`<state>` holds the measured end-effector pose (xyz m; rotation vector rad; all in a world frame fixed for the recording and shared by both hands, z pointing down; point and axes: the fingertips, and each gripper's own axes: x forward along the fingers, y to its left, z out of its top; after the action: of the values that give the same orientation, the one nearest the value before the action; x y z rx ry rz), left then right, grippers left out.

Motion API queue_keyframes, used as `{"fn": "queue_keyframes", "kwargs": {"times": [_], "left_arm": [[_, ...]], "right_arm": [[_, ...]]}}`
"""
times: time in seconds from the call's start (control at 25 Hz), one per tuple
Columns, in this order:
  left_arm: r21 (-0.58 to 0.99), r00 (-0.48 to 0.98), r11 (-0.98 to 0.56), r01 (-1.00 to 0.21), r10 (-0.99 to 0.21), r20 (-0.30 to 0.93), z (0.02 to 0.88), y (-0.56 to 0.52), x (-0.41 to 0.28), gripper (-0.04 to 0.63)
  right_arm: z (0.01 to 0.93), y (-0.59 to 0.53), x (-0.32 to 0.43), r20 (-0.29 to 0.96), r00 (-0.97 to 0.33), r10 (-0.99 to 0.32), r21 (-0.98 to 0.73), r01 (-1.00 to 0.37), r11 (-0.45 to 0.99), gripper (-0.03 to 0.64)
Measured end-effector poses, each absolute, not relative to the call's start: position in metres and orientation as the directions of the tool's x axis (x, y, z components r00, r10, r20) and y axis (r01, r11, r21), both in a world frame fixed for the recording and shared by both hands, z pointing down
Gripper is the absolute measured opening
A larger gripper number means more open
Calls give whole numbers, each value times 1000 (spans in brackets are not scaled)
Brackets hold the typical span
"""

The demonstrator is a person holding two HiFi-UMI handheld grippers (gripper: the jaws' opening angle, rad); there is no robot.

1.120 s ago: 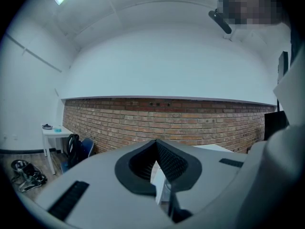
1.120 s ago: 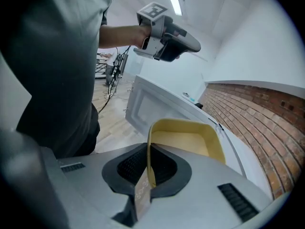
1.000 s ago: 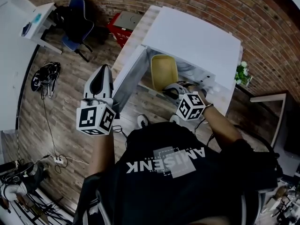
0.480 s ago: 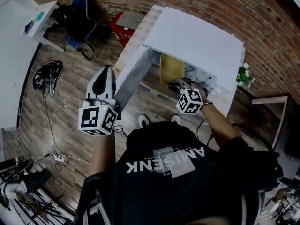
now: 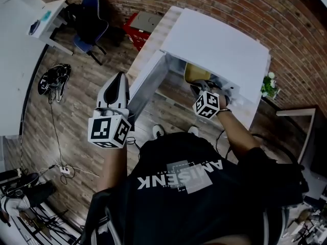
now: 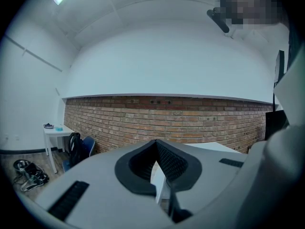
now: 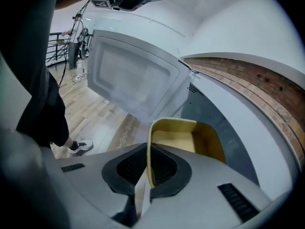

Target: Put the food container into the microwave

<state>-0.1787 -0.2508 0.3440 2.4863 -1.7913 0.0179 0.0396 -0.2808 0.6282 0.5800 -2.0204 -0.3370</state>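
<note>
An office-style lab or workroom: a bare brick wall [image 5: 286, 14] runs along the far side, cables [image 5: 53, 83] and a power strip [image 5: 65, 173] lie on the plank floor [image 5: 76, 111], a white desk [image 5: 48, 11] and blue office chair [image 5: 88, 27] stand far left, and a microwave [image 5: 214, 45] sits on a pale table [image 5: 153, 34].

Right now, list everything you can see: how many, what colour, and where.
Microwave: one, white, centre, its door open.
Container: one, yellow, at the microwave's opening, rim gripped.
Wall: one, red-brown brick, behind everything.
Table: one, white, far left.
Chair: one, blue, beside the table.
Box: one, red, by the wall.
Plant: one, green and white, right of the microwave.
Left gripper: one, white and black, shut and empty, left of the door.
Right gripper: one, white and black, shut on the container's rim.
</note>
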Motion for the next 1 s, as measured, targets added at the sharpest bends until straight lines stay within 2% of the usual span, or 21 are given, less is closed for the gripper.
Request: {"fn": "queue_keyframes", "kwargs": {"times": [0.24,1.0], "left_arm": [[46,328,-326,-944,-943,50,341,-251,-176,12],[43,310,-307,-951,-949,53,335,-264,-189,12]], "right_arm": [[639,-302,50,741,-365,-564,460,-335,822,49],[672,-340,59,786,-275,-553,414,-430,802,49]]}}
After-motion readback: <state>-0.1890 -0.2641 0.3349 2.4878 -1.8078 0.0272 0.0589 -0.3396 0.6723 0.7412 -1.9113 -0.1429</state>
